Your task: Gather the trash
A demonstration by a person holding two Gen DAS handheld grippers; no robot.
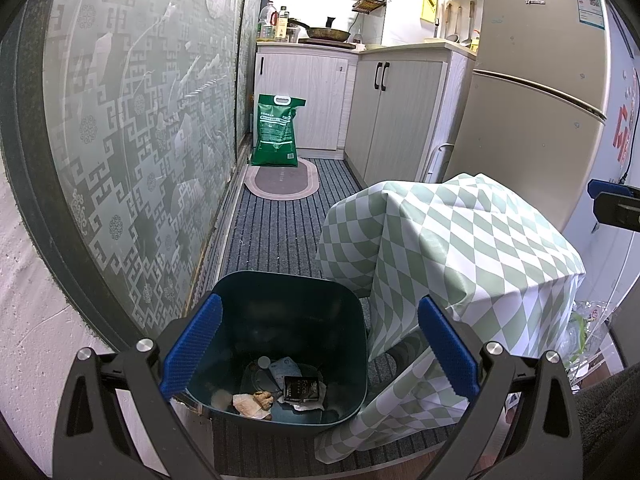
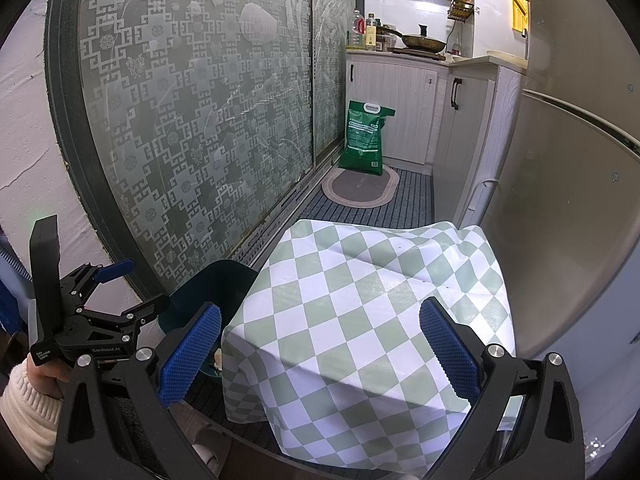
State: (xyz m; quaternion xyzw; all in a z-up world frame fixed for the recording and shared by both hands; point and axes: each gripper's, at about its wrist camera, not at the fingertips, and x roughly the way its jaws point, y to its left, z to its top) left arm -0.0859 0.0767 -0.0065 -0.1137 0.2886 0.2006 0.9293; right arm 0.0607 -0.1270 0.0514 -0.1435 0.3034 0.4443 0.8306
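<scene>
Both grippers have their blue-padded jaws spread wide and hold nothing: the left gripper (image 1: 319,346) hangs above the dark teal trash bin (image 1: 348,304), the right gripper (image 2: 320,350) above the green-and-white checkered tablecloth (image 2: 360,300). Inside the bin, at its bottom, lie the trash pieces: a black packet (image 1: 302,389), crumpled paper (image 1: 250,403) and a white round cap (image 1: 264,362). Just right of the bin stands the cloth-draped table, and farther off a green sack (image 1: 277,132) leans upright by the white cabinets (image 1: 394,120), with the beige fridge (image 1: 532,100) at right.
</scene>
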